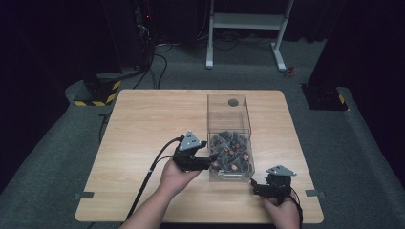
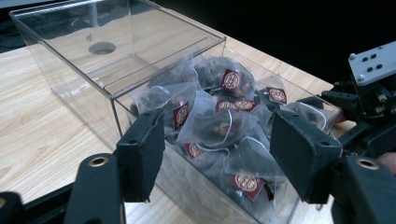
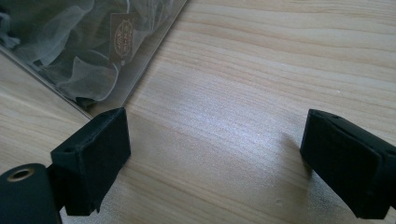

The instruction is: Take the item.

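the tea bags (image 1: 230, 151) lie in a heap in the near end of a clear plastic box (image 1: 228, 112), which stands on the wooden table (image 1: 143, 124), a bit right of the middle. each tea bag (image 2: 210, 126) is a thin see-through pouch with dark stuff inside and a small dark red tag (image 2: 232, 80) with a round gold mark; the writing on the tags is too small to read. the far end of the box has a clear lid (image 2: 116, 46) over it with a round hole (image 2: 102, 48), and the near end is open at the top. the left gripper (image 1: 210, 160) is held by the left hand (image 1: 177, 175) right at the left wall of the box, pointing at the tea bags. its jaws are spread wide with nothing between the pads (image 2: 144, 149). the right gripper (image 1: 255, 186) is held by the right hand (image 1: 282, 212) low over the table, just beside the near right corner of the box. its jaws are spread wide too, with bare wood between them, and the box corner (image 3: 100, 100) sits close to one pad (image 3: 93, 154).
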A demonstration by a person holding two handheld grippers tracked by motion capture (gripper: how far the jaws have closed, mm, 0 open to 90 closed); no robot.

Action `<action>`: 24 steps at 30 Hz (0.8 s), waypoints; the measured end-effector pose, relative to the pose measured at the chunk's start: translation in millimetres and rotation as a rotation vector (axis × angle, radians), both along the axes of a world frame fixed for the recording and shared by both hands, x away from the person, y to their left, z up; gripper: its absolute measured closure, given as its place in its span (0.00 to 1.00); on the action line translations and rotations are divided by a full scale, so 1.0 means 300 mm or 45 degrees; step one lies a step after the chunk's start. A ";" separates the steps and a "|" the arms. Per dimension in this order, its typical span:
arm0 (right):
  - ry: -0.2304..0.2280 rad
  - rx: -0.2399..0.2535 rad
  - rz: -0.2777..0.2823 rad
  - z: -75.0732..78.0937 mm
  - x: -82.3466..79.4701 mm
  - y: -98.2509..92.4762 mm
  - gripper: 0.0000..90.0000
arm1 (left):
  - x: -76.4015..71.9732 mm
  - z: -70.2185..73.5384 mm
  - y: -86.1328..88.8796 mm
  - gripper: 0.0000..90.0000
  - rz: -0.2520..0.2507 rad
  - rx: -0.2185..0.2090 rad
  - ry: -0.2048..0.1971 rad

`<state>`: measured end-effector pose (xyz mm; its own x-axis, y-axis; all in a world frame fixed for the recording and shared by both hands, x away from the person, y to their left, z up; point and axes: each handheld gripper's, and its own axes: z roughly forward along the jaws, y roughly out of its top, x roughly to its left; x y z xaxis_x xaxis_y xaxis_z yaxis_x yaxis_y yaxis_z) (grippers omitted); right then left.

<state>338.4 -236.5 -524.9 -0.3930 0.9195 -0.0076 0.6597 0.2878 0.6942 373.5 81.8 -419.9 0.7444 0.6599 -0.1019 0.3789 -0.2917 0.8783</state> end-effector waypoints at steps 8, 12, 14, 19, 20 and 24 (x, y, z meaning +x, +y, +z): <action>0.000 0.000 0.001 0.000 0.000 0.000 0.09 | 0.027 -0.008 -0.036 0.50 -0.002 0.021 0.013; 0.000 0.000 0.002 0.000 0.000 0.000 0.09 | 0.047 -0.015 -0.055 0.53 0.008 0.039 0.020; 0.000 0.000 0.003 0.000 0.000 0.000 0.09 | 0.055 -0.021 -0.064 0.56 0.011 0.050 0.024; 0.000 0.000 0.005 0.000 0.000 0.000 0.09 | 0.073 -0.040 -0.078 0.59 0.033 0.072 0.045; 0.000 0.000 0.006 0.000 0.000 0.000 0.09 | 0.075 -0.044 -0.080 0.58 0.038 0.073 0.056; 0.002 -0.001 0.007 0.000 -0.001 0.000 0.09 | 0.079 -0.059 -0.090 0.52 0.032 0.097 0.073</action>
<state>338.3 -236.4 -524.7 -0.3982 0.9173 -0.0075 0.6593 0.2918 0.6930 397.1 54.8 -437.6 0.7217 0.6860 -0.0926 0.4361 -0.3466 0.8305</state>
